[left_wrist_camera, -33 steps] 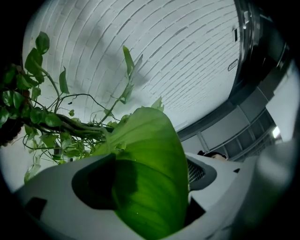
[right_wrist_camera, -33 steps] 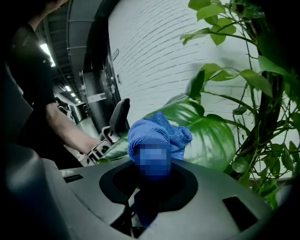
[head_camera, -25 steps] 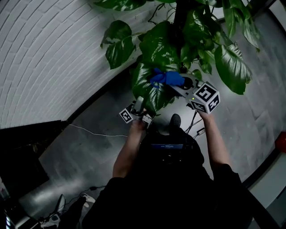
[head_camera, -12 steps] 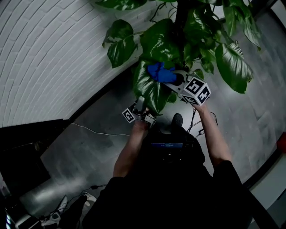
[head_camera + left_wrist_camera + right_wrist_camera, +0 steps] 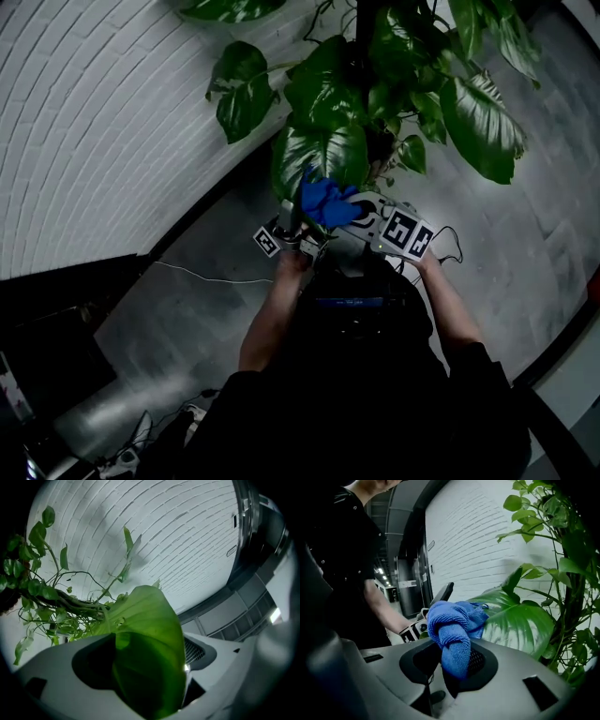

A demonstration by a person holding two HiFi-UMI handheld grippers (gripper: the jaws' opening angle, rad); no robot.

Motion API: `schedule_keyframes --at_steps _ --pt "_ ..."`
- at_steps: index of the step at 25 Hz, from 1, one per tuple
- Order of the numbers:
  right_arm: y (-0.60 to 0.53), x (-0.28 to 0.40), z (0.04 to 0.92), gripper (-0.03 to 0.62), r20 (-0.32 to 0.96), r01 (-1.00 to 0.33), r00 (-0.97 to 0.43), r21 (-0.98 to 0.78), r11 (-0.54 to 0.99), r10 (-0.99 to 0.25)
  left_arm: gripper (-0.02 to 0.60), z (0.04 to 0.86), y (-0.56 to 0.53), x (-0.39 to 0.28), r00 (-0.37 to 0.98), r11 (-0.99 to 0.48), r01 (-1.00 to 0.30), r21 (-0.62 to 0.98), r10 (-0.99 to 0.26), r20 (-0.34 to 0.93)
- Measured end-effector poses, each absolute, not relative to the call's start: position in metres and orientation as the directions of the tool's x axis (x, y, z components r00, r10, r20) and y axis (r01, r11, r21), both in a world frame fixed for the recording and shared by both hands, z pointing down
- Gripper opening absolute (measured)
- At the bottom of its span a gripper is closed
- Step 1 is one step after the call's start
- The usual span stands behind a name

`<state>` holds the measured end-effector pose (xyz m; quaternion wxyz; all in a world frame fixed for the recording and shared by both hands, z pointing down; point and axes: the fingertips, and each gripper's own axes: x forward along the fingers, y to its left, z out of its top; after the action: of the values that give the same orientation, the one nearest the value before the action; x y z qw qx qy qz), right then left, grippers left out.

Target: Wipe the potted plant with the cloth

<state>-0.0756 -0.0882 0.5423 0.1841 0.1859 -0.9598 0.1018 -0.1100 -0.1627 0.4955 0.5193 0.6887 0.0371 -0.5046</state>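
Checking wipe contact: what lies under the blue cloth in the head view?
The large leaf, its tip pinched by the left gripper. The cloth, in the right gripper, hides whether they touch.

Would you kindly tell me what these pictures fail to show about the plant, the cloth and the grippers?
- Pot of the potted plant: seen in no view; foliage and the head view's top edge hide it.
- Left gripper jaw tips: left gripper view, covered by the large leaf they hold.
- Right gripper jaw tips: right gripper view, buried under the blue cloth.
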Motion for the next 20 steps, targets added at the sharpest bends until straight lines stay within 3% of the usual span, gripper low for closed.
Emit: schedule_keyframes --at_steps 4,6,11,15,20 --pt "-0.065 -0.072 0.547 0.104 0.391 -0.354 -0.880 -0.157 0.922 -0.271 0.423 0.498 -0.160 -0.111 0.488 -0.456 0.574 0.680 -0.476 -0.732" --pt "-0.062 -0.060 0.535 0.104 0.324 -0.353 -0.904 -0.199 0.914 -0.279 0.423 0.501 -0.157 -0.111 0.499 -0.451 0.571 0.686 -0.474 -0.726" --pt "-0.119 0.011 0.469 0.104 0.090 -0.520 -0.852 -0.261 0.813 -0.516 0.423 0.517 -0.147 -0.108 0.532 -0.426 0.556 0.714 -0.478 -0.699" --pt "-0.161 0.039 0.464 0.104 0.165 -0.655 -0.756 -0.186 0.732 -0.634 0.423 0.519 -0.137 -0.101 0.545 -0.410 0.568 0.714 -0.462 -0.699" --pt "-0.150 -0.005 0.498 0.104 0.277 -0.559 -0.814 -0.130 0.819 -0.511 0.423 0.504 -0.131 -0.096 0.523 -0.413 0.617 0.670 -0.421 -0.741"
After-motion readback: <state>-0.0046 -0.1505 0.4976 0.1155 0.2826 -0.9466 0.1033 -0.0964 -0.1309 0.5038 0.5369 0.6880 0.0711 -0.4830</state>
